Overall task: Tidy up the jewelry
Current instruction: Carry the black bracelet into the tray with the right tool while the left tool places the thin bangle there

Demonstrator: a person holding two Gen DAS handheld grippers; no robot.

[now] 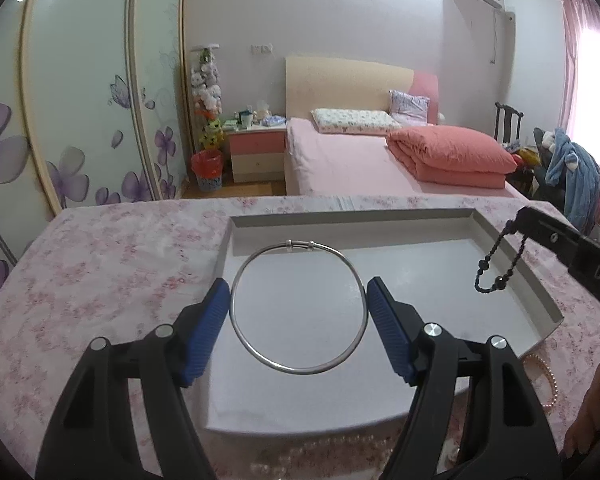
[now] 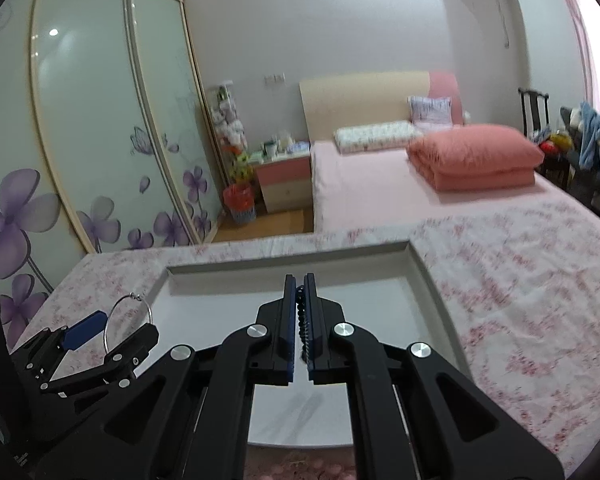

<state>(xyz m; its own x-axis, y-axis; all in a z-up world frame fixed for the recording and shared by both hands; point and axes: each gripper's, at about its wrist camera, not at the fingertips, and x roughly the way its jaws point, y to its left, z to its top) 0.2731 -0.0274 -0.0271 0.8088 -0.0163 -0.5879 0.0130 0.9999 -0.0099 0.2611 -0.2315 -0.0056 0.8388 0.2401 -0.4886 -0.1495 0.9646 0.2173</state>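
Observation:
A thin silver bangle (image 1: 296, 370) spans the blue pads of my left gripper (image 1: 298, 284), which is shut on its two sides and holds it over the grey tray (image 1: 514, 258). In the right wrist view the same bangle (image 2: 135, 297) stands upright in the left gripper (image 2: 118, 332) at the tray's left edge. My right gripper (image 2: 300, 280) is shut on a strand of dark beads (image 2: 300, 312) above the tray (image 2: 284, 258). From the left wrist view, the dark beads (image 1: 485, 266) hang in a loop from the right gripper (image 1: 528, 214) over the tray's right side.
The tray lies on a table covered with pink floral cloth (image 1: 100, 280). A pearl strand (image 1: 300, 452) lies on the cloth in front of the tray, a pink bead bracelet (image 1: 548, 380) to its right. A hand (image 1: 596, 400) shows at lower right. A bed (image 1: 360, 164) stands beyond.

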